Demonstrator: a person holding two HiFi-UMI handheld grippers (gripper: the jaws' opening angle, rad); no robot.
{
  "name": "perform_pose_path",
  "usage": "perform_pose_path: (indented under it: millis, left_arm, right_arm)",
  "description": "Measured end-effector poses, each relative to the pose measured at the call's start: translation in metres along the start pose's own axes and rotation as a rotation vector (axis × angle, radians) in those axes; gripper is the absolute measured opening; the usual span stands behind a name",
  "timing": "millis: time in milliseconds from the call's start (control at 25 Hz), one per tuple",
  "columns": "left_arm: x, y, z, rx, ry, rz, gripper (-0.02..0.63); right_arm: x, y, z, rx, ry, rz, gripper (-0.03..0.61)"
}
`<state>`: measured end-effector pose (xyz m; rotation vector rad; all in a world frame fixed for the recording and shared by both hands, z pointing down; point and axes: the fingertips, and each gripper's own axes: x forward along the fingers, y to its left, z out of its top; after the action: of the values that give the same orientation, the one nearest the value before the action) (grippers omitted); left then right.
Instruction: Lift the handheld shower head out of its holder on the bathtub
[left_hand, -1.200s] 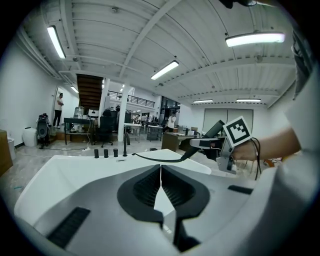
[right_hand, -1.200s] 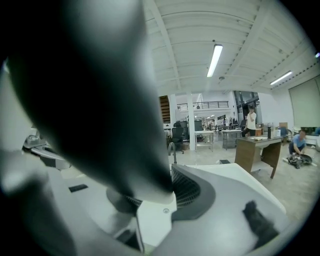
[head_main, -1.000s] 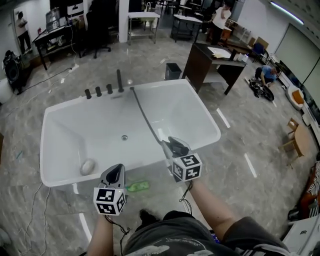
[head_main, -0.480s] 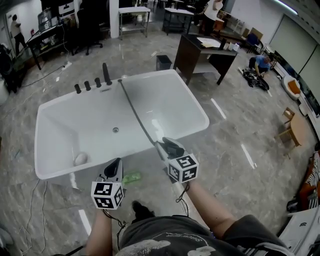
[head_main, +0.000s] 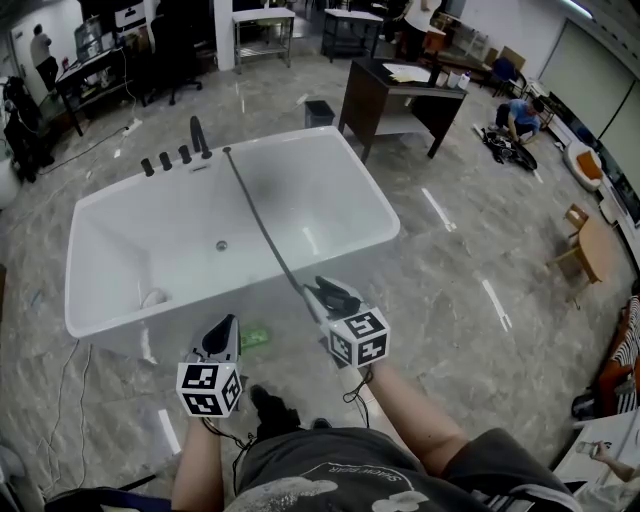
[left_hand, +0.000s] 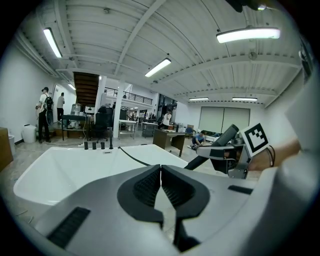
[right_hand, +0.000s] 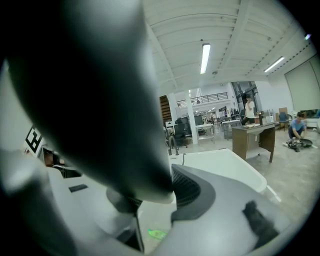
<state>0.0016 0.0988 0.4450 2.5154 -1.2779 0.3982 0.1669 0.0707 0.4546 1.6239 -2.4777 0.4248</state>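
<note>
A person's right gripper (head_main: 327, 299) holds its jaws clamped on the dark grey handheld shower head (head_main: 338, 296), out of its holder and just outside the near rim of the white rectangular bathtub (head_main: 386, 214), over the grey marble floor (head_main: 470, 260). Its grey hose (head_main: 262, 232) runs across the tub to the far rim, beside the black tap fittings (head_main: 172, 157). The left gripper (head_main: 224, 332) hangs near the same rim, jaws together and empty.
</note>
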Motion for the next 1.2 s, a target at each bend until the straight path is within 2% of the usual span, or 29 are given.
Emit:
perform_pose_path:
  millis: [280, 520, 840, 1200]
  left_arm:
    - [-0.018, -0.039, -0.011, 0.0, 0.008, 0.005, 0.015]
    - [-0.03, -0.065, -0.015, 0.012, -0.001, 0.005, 0.015]
    - [-0.053, -0.08, -0.027, 0.016, -0.014, 0.023, 0.015]
    - [-0.067, -0.079, -0.024, 0.015, -0.029, 0.038, 0.015]
  right_arm:
    - [-0.044, 0.0, -0.007, 0.016, -0.003, 0.012, 0.127]
    - [-0.068, 0.004, -0.011, -0.01, -0.001, 0.033, 0.127]
    - [-0.088, 0.012, -0.023, -0.014, 0.002, 0.044, 0.127]
    - [-0.095, 0.011, -0.018, -0.008, -0.01, 0.024, 0.127]
